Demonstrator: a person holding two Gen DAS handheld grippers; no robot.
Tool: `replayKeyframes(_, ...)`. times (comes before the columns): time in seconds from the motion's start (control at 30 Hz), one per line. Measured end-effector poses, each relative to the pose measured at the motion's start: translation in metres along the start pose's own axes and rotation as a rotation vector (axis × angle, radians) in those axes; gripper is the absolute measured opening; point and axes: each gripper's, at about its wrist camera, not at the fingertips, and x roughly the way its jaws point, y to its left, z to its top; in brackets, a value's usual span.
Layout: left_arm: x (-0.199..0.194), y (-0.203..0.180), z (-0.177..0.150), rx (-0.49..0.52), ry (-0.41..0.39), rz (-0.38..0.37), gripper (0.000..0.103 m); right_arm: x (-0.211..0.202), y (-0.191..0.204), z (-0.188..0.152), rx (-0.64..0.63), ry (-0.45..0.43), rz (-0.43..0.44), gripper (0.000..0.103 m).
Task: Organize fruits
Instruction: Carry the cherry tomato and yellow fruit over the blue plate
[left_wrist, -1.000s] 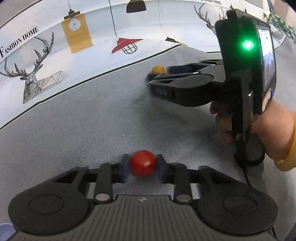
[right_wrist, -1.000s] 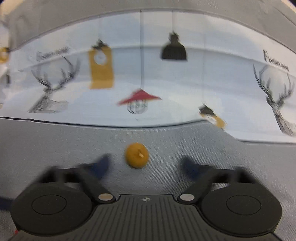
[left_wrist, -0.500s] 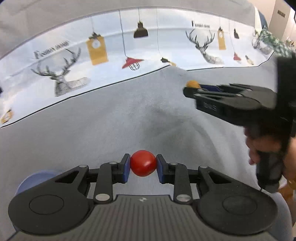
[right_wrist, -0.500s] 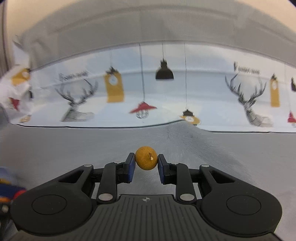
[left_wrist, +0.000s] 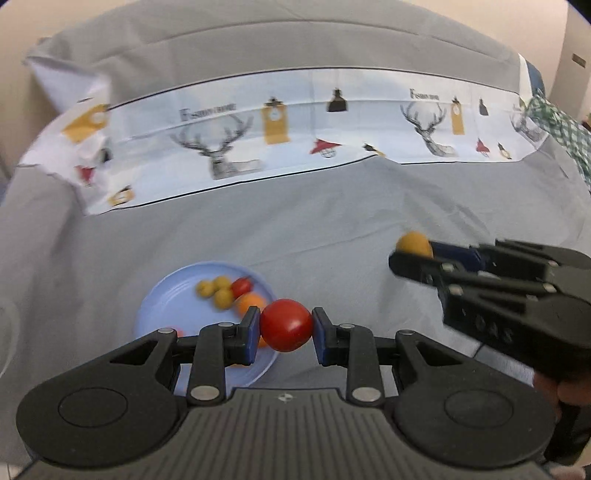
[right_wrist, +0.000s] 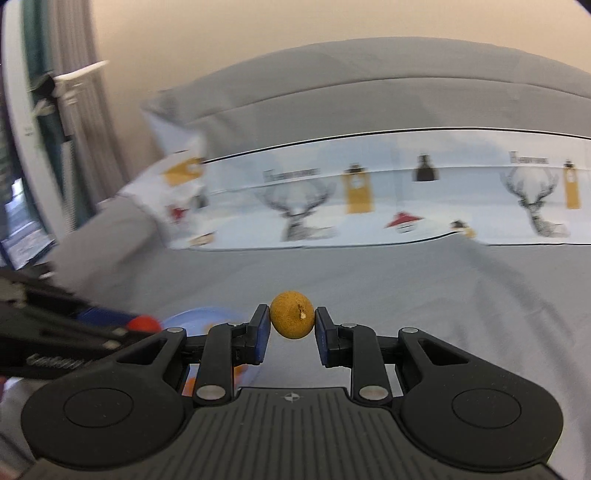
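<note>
Left wrist view: left gripper (left_wrist: 285, 334) clamped on a round glossy red tomato (left_wrist: 286, 330), blue pads pressed to both its sides, held above the near right edge of a round pale-blue plate (left_wrist: 162, 301). On the plate, three small yellow-green round fruits (left_wrist: 215, 291), a small red tomato (left_wrist: 241, 284) and an orange fruit (left_wrist: 251, 302), all bunched toward the right part. Plate resting on grey cloth (left_wrist: 314, 229), with a white printed band of deer and lamps (left_wrist: 280, 125) beyond. To the right, right gripper (left_wrist: 413, 254) seen from the side, a small round yellow-brown fruit (left_wrist: 413, 242) at its tip, well apart from the plate.

Right wrist view: right gripper (right_wrist: 291, 328) closed on the small round yellow-brown fruit (right_wrist: 291, 319), blue pads touching either side, stem mark facing the camera, held over the grey cloth (right_wrist: 424, 280). Lower left, blurred: left gripper (right_wrist: 122, 326) with the red tomato (right_wrist: 144, 324) at its tip, over the pale-blue plate (right_wrist: 199, 317).
</note>
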Motion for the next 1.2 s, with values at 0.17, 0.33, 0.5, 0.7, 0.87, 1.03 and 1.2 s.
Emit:
replayKeyframes(0.17, -0.044, 0.027, -0.034, -0.042, -0.013, 0.047, 0.033, -0.033, 0.059, -0.011, -0.048, 0.027, 0.097, 0.027)
replayKeyframes(0.33, -0.078, 0.047, -0.063, -0.081, -0.047, 0.097, 0.033, -0.063, 0.108, -0.027, -0.113, 0.046, 0.171, 0.027)
replayKeyframes(0.5, -0.098, 0.055, -0.083, -0.116, -0.066, 0.107, 0.033, -0.081, 0.135, -0.040, -0.177, 0.056, 0.201, 0.027)
replayKeyframes(0.7, -0.109, 0.060, -0.092, -0.143, -0.083, 0.103, 0.033, -0.093, 0.145, -0.044, -0.204, 0.037, 0.189, 0.027)
replayKeyframes(0.87, -0.115, 0.062, -0.092, -0.152, -0.105, 0.107, 0.033, -0.094, 0.149, -0.043, -0.221, 0.030, 0.185, 0.027)
replayKeyframes(1.03, -0.114, 0.062, -0.091, -0.151, -0.101, 0.104, 0.033, -0.092, 0.148, -0.043, -0.222, 0.032, 0.184, 0.027)
replayKeyframes(1.2, -0.110, 0.063, -0.089, -0.153, -0.096, 0.102, 0.033, -0.090, 0.147, -0.044, -0.215, 0.037, 0.181, 0.027)
